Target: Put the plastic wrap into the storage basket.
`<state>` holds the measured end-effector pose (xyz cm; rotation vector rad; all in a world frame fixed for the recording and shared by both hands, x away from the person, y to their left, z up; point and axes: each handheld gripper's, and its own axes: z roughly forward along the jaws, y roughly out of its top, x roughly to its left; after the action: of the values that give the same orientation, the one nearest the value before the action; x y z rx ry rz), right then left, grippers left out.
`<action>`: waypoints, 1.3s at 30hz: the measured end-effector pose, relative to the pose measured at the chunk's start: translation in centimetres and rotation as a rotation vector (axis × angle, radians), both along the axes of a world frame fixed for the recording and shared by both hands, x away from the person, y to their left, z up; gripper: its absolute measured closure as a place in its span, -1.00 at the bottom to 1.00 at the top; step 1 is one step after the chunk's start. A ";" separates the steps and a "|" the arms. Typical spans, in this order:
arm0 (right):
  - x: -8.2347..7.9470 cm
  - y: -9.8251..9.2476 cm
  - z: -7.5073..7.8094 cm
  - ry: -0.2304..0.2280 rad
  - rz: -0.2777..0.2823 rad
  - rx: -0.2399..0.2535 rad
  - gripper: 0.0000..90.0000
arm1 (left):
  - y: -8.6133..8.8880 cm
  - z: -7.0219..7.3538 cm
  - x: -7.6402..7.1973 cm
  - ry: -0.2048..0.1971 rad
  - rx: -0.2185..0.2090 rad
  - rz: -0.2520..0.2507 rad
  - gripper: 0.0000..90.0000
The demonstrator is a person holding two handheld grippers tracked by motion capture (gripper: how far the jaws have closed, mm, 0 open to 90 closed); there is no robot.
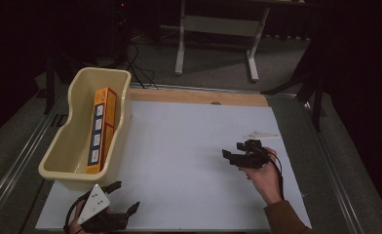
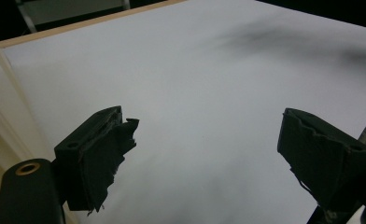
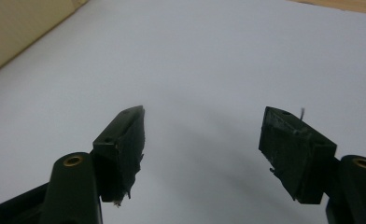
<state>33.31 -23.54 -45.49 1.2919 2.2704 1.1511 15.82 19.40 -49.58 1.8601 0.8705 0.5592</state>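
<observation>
The orange box lies on its long edge inside the cream plastic tub, leaning against the tub's right wall, with a blue side panel carrying 4 small white squares turned up toward the high camera. The tub sits on the left edge of the white table mat, its far end near the strip of bare wood along the back of the table. Your left gripper rests at the near left corner of the mat, just in front of the tub's near wall and apart from it, with the grey three-cornered plate on its top facing up. Its 2 jaws are spread wide with nothing between them, and in the left gripper view they frame bare white mat, with the tub's pale wall at the left edge. Your right gripper is out on the right half of the mat, well apart from the tub, held in your right hand with its cable trailing back along the wrist. Its jaws point left toward the middle of the mat and stand apart; in the right gripper view they are clearly spread, gripping nothing, with bare mat between them and a corner of the cream tub at the upper left.
</observation>
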 end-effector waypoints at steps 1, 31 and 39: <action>-0.5 -0.6 -0.2 -0.017 -0.006 -0.003 -0.32 | 0.0 0.0 0.0 0.000 -0.001 0.002 -0.66; -11.8 -9.6 -4.1 -0.197 -0.022 0.083 -0.40 | 2.4 0.5 -0.1 -0.017 -0.005 0.091 -0.66; -11.9 -9.7 -4.3 -0.200 -0.014 0.064 -0.41 | 2.3 0.5 -0.1 -0.017 0.001 0.089 -0.66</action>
<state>21.46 -33.23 -49.76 1.1569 2.0934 1.2959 15.70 21.67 -49.11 1.8211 0.9457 0.6299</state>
